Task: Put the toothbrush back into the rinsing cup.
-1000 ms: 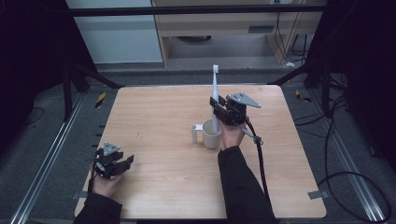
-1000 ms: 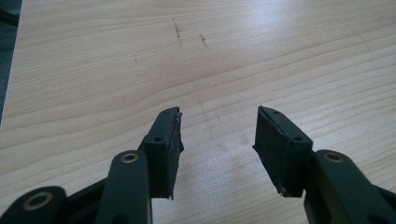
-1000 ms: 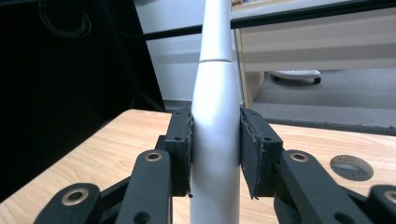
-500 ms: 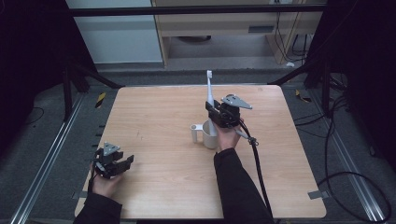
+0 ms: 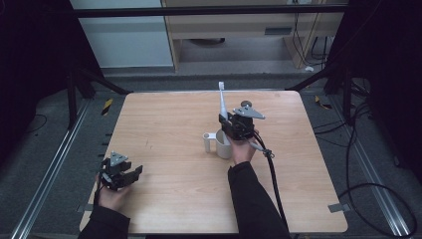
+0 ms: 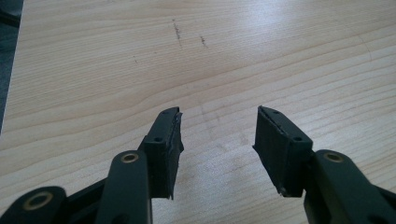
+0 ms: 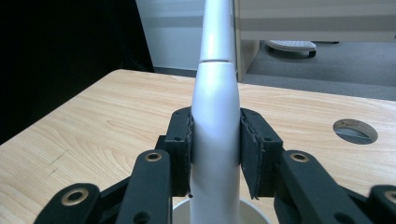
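Observation:
A white mug (image 5: 222,145) stands on the wooden table (image 5: 169,124) near its middle, handle to the left. My right gripper (image 5: 230,124) hovers right over the mug, shut on a white electric toothbrush (image 5: 222,101) that stands almost upright, head up. In the right gripper view the toothbrush (image 7: 215,116) is clamped between both pads, its lower end over the mug rim (image 7: 219,215). My left gripper (image 5: 130,175) rests at the table's front left, open. In the left gripper view, that gripper (image 6: 219,140) has only bare wood between its fingers.
A round cable hole (image 7: 355,130) is cut in the table at the far right (image 5: 245,103). Beyond the far edge are a cabinet and floor cables. Dark frame rails run along both sides of the table.
My right gripper has carried the toothbrush left and slightly forward, over the mug, and the brush has tipped a little left. The left gripper has not moved.

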A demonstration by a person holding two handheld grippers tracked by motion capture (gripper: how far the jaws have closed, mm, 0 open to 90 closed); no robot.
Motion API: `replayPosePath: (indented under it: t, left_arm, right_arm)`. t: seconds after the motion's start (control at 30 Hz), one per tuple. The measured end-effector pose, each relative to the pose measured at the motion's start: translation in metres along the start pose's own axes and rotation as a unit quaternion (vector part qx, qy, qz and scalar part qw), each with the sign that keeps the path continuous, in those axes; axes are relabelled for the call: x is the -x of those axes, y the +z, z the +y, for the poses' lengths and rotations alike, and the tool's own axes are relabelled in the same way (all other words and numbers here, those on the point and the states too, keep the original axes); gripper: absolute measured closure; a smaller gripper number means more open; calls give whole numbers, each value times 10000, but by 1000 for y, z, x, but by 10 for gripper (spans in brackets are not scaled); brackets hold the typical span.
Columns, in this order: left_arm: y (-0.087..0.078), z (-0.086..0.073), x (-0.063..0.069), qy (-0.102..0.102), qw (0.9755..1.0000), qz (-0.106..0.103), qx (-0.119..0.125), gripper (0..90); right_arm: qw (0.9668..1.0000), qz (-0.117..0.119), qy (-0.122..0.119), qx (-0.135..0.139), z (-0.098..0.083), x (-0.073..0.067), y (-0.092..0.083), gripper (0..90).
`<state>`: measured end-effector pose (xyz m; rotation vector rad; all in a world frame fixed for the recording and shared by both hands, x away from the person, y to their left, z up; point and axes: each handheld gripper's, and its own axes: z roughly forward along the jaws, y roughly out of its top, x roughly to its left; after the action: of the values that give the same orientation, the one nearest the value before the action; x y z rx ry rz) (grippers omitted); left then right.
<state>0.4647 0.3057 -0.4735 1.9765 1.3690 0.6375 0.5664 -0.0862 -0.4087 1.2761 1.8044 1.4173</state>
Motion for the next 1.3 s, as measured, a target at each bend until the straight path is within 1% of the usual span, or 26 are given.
replayPosePath:
  t: [0.13,0.23,0.37,0.5,0.63,0.87,1.23,1.3]
  left_arm:
    - [0,0,0,6,10000,2,3,497]
    - [0,0,0,8,10000,2,0,497]
    - [0,0,0,9,10000,5,-2,497]
    - [0,0,0,11,10000,5,-5,497]
    - [0,0,0,12,10000,4,-4,497]
    - [0,0,1,13,10000,5,-5,497]
    - [0,0,1,18,10000,7,-7,497]
    - [0,0,1,14,10000,5,-8,497]
  right_arm:
    - [9999,-51,-52,-90,-1,0,0,667]
    - [10000,-48,-19,-72,-4,1,-1,668]
    - [9997,-89,-41,-210,-8,3,0,667]
    - [9994,-83,-33,-330,-11,4,0,667]
    - [9984,-129,-165,-530,-14,3,2,666]
    - [9965,-178,-285,-768,-17,2,4,664]
    - [9953,-209,-349,-878,-20,2,4,661]
    - [9956,-192,-339,-853,-20,3,4,661]
